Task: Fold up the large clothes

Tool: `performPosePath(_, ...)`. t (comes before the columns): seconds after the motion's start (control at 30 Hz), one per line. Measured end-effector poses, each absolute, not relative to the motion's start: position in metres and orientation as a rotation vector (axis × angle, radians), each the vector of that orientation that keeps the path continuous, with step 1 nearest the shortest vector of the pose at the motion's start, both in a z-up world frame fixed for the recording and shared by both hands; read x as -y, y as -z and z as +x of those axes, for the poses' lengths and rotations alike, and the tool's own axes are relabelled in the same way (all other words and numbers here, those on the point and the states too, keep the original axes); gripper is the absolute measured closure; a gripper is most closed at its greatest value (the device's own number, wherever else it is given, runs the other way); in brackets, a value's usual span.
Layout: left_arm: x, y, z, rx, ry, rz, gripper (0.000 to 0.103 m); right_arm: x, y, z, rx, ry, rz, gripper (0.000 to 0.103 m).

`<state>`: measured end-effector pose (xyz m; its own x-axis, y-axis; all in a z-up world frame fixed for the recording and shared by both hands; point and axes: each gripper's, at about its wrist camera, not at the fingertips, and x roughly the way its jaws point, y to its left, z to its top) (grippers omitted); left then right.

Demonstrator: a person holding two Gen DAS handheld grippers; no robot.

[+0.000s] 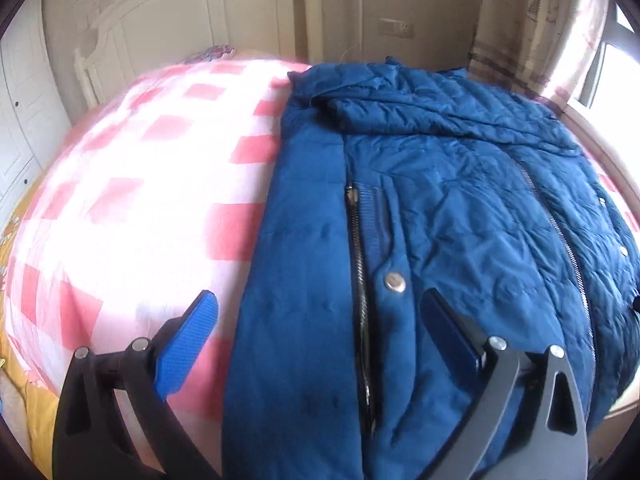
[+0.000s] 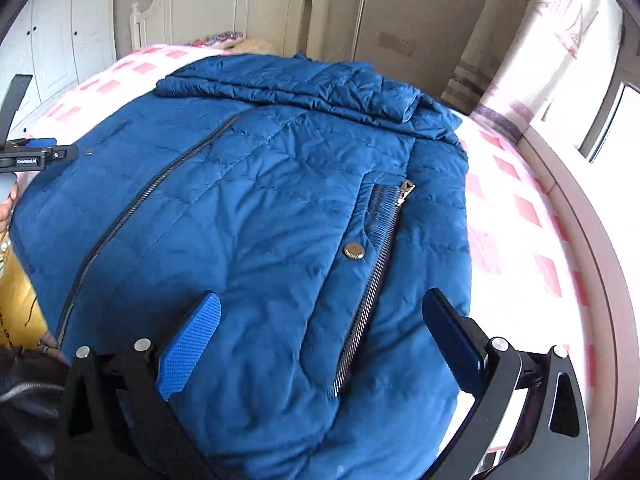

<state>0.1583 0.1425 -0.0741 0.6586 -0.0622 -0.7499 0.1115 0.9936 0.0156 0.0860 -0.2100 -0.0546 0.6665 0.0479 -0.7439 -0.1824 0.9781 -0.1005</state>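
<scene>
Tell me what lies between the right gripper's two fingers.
In the right wrist view, the open right gripper has the blue jacket between its fingers: quilted fabric crossed by a silver pocket zipper, with a metal snap button just beyond.

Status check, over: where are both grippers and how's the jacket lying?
Left gripper open, over jacket's left edge. Right gripper open, over pocket zipper. Blue puffer jacket flat on checkered bed, nothing gripped. Nothing in the way.
</scene>
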Motion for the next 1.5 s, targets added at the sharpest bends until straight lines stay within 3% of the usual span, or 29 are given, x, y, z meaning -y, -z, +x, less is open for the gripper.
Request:
performPosePath(0.17,-0.186,0.068,0.092,-0.780,0.212,-0.100,0.002,0.272,0.054,0.013,-0.758,-0.160,0.101,0.006)
performPosePath(0.27,-0.214,0.074,0.067,-0.758,0.255,-0.216,0.003,0.301,0.077,-0.010,-0.786,-0.194,0.275,0.014)
performPosePath(0.63,-0.221,0.106,0.058,-0.798,0.374,-0.355,0.008,0.332,0.140,-0.003,-0.721,-0.309,0.561,0.021)
performPosePath(0.67,-0.220,0.107,0.057,-0.792,0.374,-0.353,0.008,0.334,0.144,0.000,-0.711,-0.324,0.598,0.023)
performPosePath(0.7,-0.219,0.108,0.056,-0.798,0.375,-0.347,0.008,0.335,0.148,0.003,-0.700,-0.358,0.635,0.033)
performPosePath(0.77,-0.217,0.113,0.057,-0.830,0.394,-0.354,0.016,0.331,0.149,0.005,-0.676,-0.420,0.656,0.046)
performPosePath(0.93,-0.212,0.129,0.047,-0.875,0.449,-0.395,0.028,0.318,0.134,-0.002,-0.644,-0.494,0.589,0.051)
performPosePath(1.27,-0.234,0.142,0.063,-0.829,0.530,-0.636,0.031,0.320,0.138,0.008,-0.642,-0.496,0.645,0.051)
performPosePath(1.33,-0.232,0.145,0.065,-0.834,0.527,-0.634,0.037,0.318,0.140,0.010,-0.631,-0.505,0.655,0.053)
performPosePath(1.37,-0.232,0.147,0.066,-0.837,0.520,-0.636,0.048,0.319,0.141,0.008,-0.622,-0.507,0.643,0.057)
performPosePath(1.43,-0.232,0.150,0.064,-0.837,0.530,-0.640,0.060,0.316,0.136,0.000,-0.595,-0.527,0.604,0.075)
performPosePath(1.5,-0.231,0.147,0.059,-0.830,0.507,-0.615,0.070,0.312,0.126,-0.009,-0.557,-0.549,0.551,0.080)
